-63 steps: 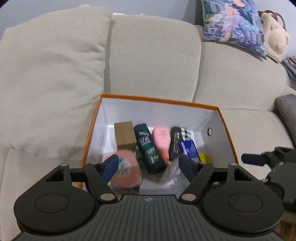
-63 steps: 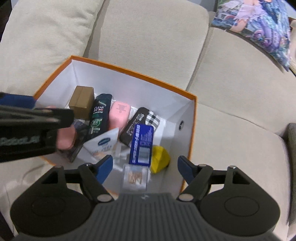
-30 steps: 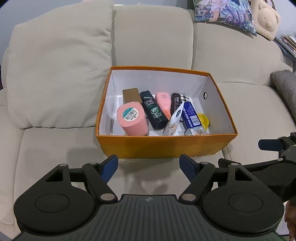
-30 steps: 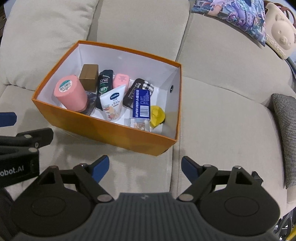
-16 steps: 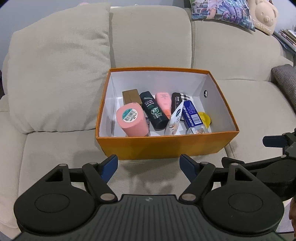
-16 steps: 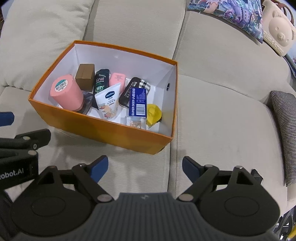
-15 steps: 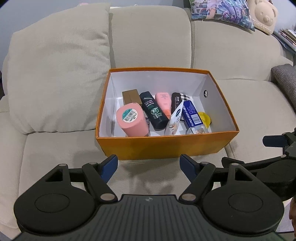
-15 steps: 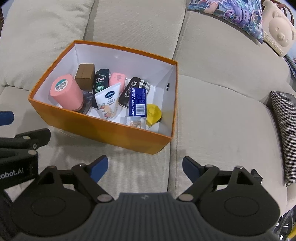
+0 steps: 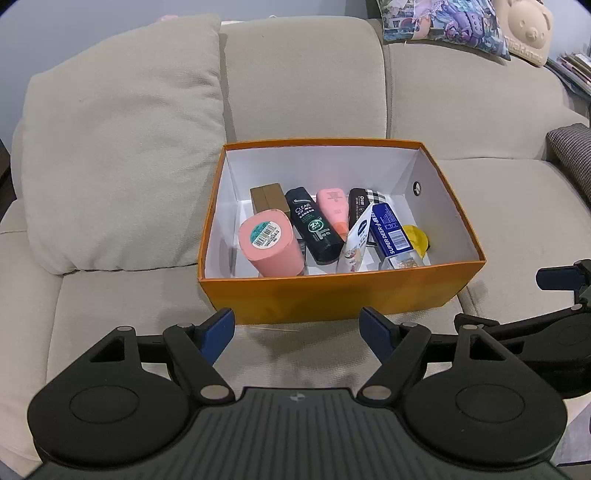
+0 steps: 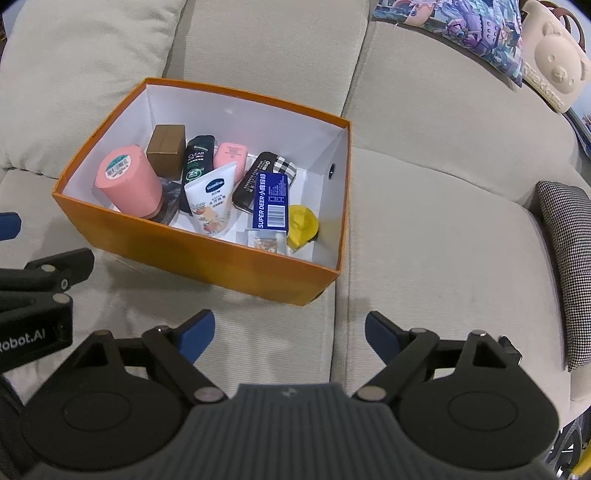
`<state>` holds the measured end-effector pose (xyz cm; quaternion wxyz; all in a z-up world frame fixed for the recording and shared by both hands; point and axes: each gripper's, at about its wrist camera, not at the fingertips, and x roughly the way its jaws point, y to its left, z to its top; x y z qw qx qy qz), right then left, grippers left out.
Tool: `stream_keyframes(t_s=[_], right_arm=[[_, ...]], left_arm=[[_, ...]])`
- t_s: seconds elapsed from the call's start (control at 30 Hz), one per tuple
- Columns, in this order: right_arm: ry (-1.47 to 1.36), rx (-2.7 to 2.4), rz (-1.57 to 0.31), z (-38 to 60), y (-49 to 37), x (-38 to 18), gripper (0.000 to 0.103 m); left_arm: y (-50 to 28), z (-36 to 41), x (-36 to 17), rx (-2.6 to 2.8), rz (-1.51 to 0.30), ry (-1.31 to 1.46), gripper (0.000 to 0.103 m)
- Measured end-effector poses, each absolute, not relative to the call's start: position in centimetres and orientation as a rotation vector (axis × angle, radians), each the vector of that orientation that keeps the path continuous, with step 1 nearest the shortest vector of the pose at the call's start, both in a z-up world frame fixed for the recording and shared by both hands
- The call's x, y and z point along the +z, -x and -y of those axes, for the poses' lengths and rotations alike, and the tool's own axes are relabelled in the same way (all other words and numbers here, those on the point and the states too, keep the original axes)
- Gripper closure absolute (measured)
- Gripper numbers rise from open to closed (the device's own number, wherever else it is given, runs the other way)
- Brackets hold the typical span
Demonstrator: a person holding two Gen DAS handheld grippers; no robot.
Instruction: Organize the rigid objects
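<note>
An orange box (image 9: 332, 295) with a white inside sits on the beige sofa. In it stand a pink cylinder (image 9: 269, 243), a brown carton (image 9: 267, 197), a dark Clear bottle (image 9: 314, 225), a pink bottle (image 9: 332, 206), a white Vaseline tube (image 10: 214, 199), a blue Super Deer box (image 10: 271, 203), a black plaid case (image 10: 258, 177) and a yellow piece (image 10: 303, 223). My left gripper (image 9: 297, 325) hangs open in front of the box, holding nothing. My right gripper (image 10: 290, 325) is off the box's (image 10: 203, 258) near right corner, its jaws opening with nothing between them.
A large beige cushion (image 9: 118, 147) leans left of the box. A printed pillow (image 10: 461, 29) and a bear-shaped bag (image 10: 554, 59) lie on the backrest at right. A houndstooth cushion (image 10: 569, 258) rests at the far right. Bare seat lies right of the box.
Two seconds ago both grippers reached into the box, the pink cylinder by the left fingers. Both have since drawn back above the seat; the cylinder stands in the box. The right jaws widened slightly.
</note>
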<state>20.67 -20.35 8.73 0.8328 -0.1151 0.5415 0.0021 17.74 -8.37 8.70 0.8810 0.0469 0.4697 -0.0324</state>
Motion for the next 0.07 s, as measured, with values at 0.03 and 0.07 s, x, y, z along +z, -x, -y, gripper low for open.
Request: stream_keyframes(t_s=[0.03,0.07], right_arm=[[0.244,0.003,-1.147,20.39,-20.67,8.71,0.014],[0.245,0.004,-1.147,20.41,-20.67,8.70,0.013]], left_arm=[[-17.72,8.37,8.71,-0.064,-0.974,-0.101,0.013],[-17.73,8.43,8.68,-0.070,-0.975,-0.105,0.013]])
